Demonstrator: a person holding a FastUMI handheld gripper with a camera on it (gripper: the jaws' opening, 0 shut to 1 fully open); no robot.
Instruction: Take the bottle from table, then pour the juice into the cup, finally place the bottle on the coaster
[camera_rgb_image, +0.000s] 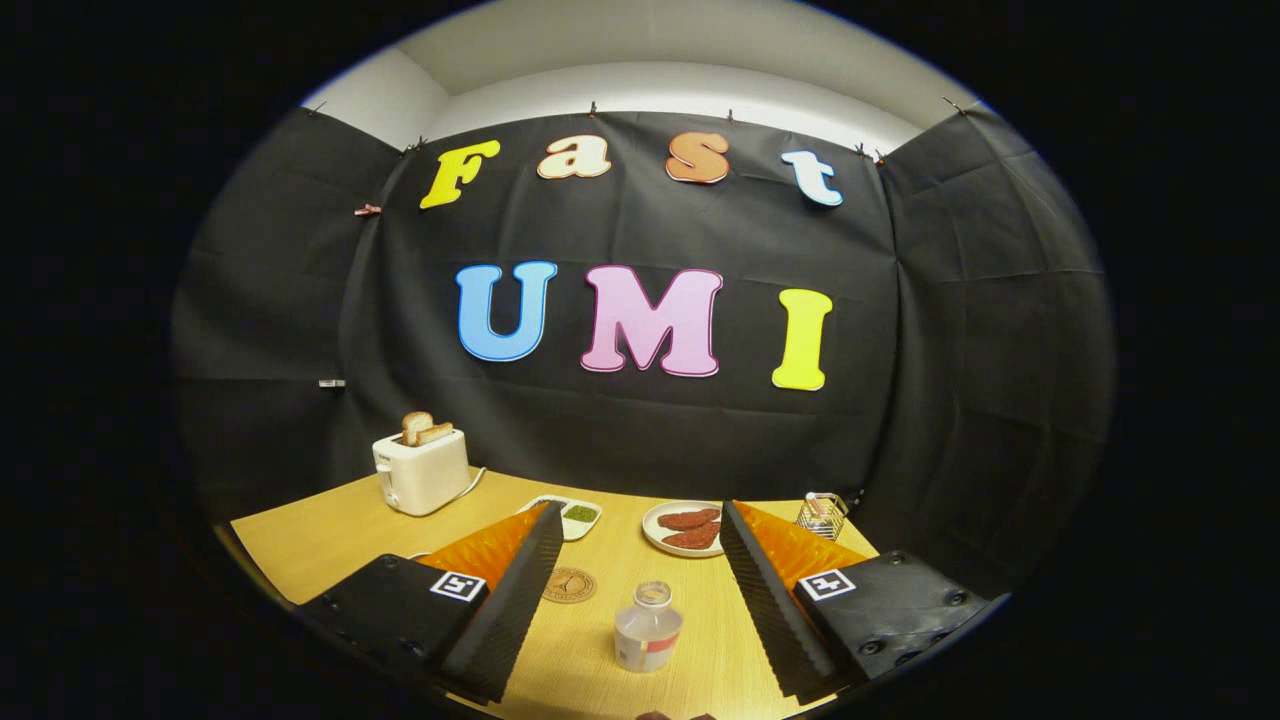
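Gripper (640, 590) is released: fingers spread wide, nothing between the pads, no contact with anything.

Landmark = bottle (648, 627). It stands upright on the wooden table (330, 530), between the two fingers and touching neither. Clear plastic, cap off, mouth open. Label band around the lower body. Contents hard to judge: the body looks pale and mostly clear, so I cannot tell the juice level.

Relative to the bottle:
- Coaster (569, 585): round, brown, flat on the table just beyond the bottle and to its left, close to the inner edge of the left finger (520, 590). Nothing on it. Apart from the bottle.
- Plate (655, 535): white, further beyond the bottle, slightly right of it. Holds two reddish-brown patties (690, 528), lying side by side.
- Small white dish (580, 520): beyond the bottle and to the left, past the coaster, partly hidden behind the left fingertip. Holds something green.
- Wire rack (822, 512): small metal thing, beyond and well right of the bottle, just behind the right finger (760, 590). Too small to tell what is in it.
- Toaster (421, 472): white, far left and beyond the bottle, near the cloth wall. Two slices of toast (426, 429) stick up out of its slots. Its cord trails off to the right.

A dark sliver (675, 716) sits nearer than the bottle, at the near table edge; cannot tell what it is.
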